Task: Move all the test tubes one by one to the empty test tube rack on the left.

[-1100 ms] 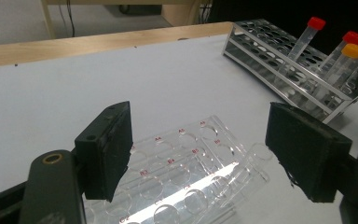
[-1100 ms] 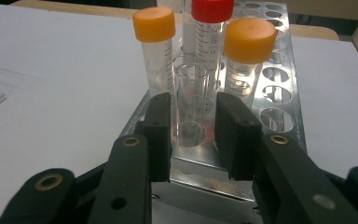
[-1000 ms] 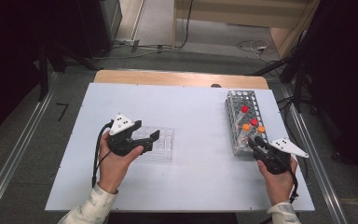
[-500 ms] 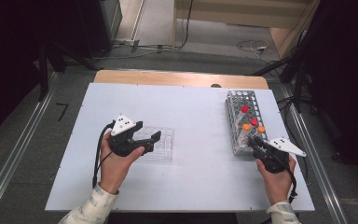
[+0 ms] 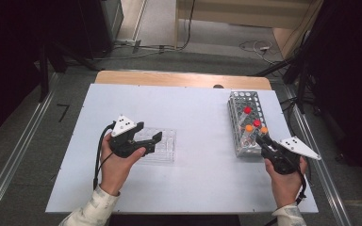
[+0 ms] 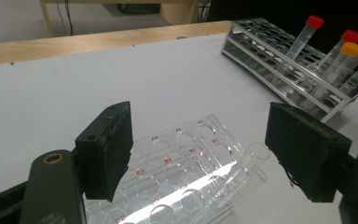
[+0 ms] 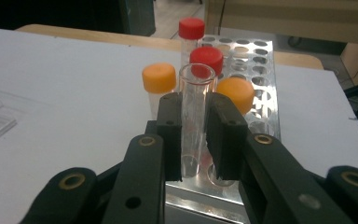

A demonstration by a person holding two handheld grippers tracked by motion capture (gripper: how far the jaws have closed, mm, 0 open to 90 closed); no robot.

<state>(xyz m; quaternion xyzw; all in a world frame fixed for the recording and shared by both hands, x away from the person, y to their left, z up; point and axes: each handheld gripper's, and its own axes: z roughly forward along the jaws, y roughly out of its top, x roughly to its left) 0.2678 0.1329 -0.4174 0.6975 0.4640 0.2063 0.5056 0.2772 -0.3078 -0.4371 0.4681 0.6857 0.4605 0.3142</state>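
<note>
The high view looks down from above the table's near edge; both gripper views look low and close toward the metal tube rack (image 5: 248, 123), which all share.

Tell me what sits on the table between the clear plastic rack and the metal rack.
Nothing: in the high view the white table is bare between the clear plastic rack and the metal rack.

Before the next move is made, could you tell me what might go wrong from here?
The right gripper, whose jaws have just been closing, clamps an uncapped glass tube in the metal rack; squeezing harder might crack it. Lifted askew, it could knock the capped tubes close around it. The left gripper stands open over the clear plastic rack, which might slide if nudged.
</note>
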